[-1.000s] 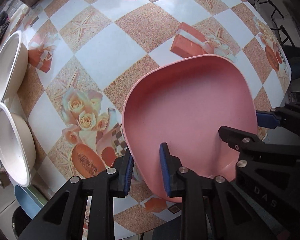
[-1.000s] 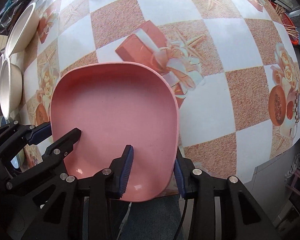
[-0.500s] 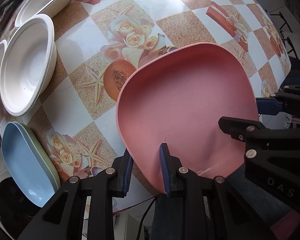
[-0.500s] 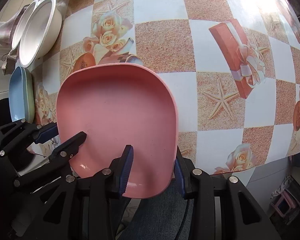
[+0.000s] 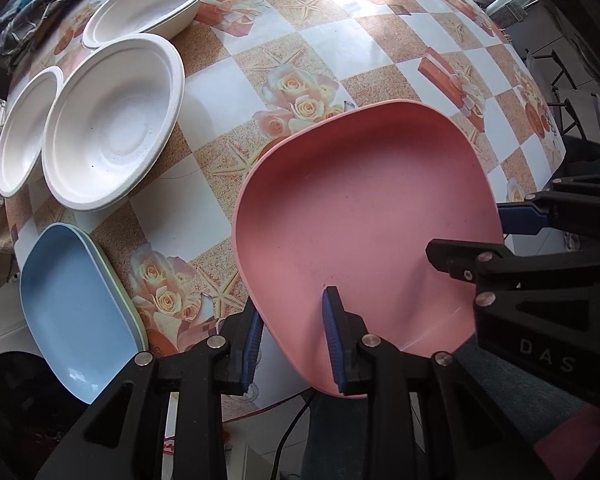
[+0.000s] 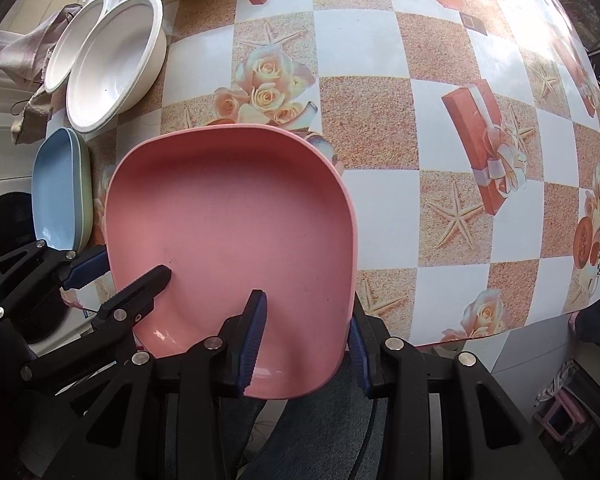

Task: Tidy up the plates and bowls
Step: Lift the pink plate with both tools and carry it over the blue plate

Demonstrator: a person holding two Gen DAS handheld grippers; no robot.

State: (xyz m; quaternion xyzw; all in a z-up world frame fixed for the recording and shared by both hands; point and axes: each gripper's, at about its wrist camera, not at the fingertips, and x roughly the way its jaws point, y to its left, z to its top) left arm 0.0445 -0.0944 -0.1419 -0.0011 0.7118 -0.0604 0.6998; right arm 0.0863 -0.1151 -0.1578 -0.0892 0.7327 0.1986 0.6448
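Left wrist view shows the left gripper [image 5: 292, 344] pinching the near rim of the pink plate [image 5: 364, 220], and the right gripper [image 6: 306, 336] pinches the same rim too, so both claws are closed on it, holding it up over the table [image 6: 380, 60]. I think it goes on the blue plate [image 5: 72, 300] stack, so keep it flat and lower it slowly. Only the right wrist view shows a small pink stool [image 6: 564, 412] on the floor
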